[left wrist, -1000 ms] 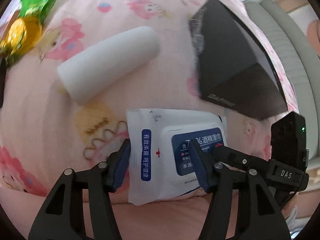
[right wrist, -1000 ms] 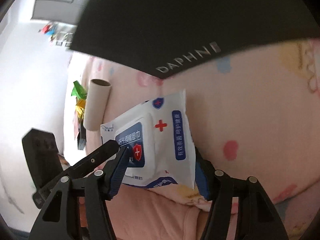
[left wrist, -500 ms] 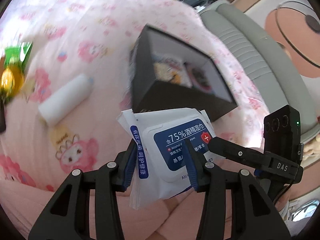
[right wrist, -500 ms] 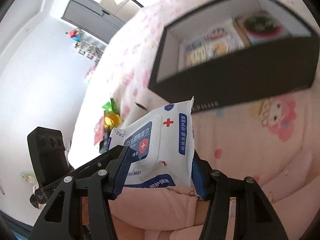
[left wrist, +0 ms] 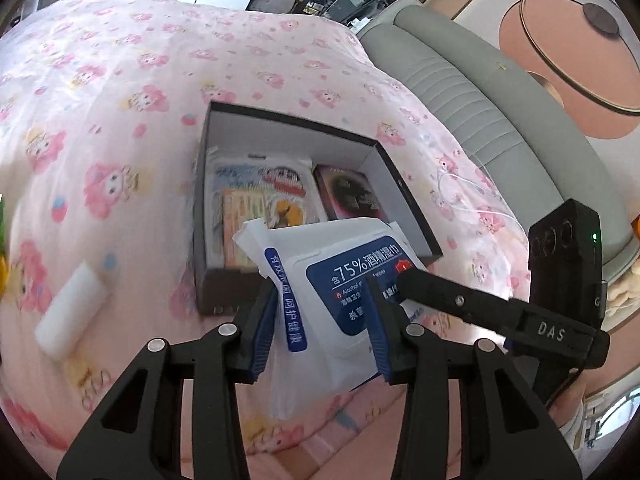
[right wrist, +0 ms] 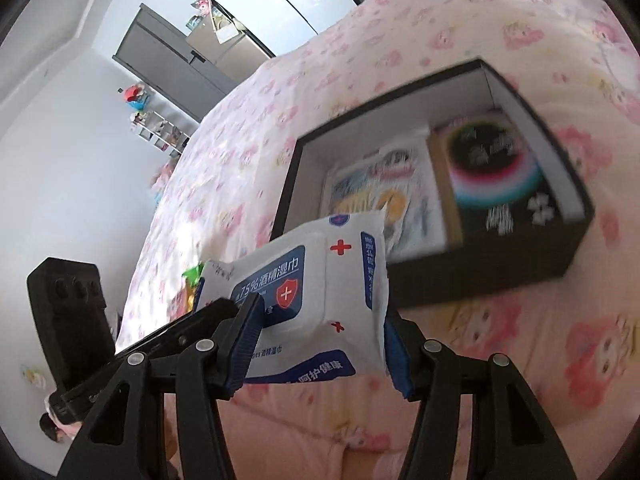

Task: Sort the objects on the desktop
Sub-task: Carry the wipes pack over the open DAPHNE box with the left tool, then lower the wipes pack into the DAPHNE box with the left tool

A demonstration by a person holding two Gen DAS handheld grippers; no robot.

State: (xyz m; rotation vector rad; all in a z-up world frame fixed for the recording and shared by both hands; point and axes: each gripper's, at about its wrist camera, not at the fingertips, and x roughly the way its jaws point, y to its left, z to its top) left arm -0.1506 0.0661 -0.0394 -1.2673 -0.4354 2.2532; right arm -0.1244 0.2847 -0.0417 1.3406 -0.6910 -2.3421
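Both tongs grip one pack of alcohol wet wipes [left wrist: 348,280] between them and hold it clear of the bed [left wrist: 120,120], near the front wall of the black box [left wrist: 404,188]. The left tongs [left wrist: 320,320] have just been closing and now pinch one end of the pack, their blue pads pressed into the soft wrapper so that it bulges between them; the right tongs [right wrist: 320,344] clamp the other end, with one pad on the label face and the other against the far side edge. This reads as the carry step of the sorting: the pack is up off the pink cartoon-print bedspread but not yet over the box opening. Inside the box lie a printed snack packet [left wrist: 260,196] and a dark packet [left wrist: 352,196] side by side, covering most of the floor, so the wipes will probably have to rest on top of them. The next move calls for both hands to travel together, forward and over the near wall, keeping the pack level so that neither grip twists it loose, then lower and release it. A white foam roll [left wrist: 72,316] on the bedspread beside the box has yet to be sorted.
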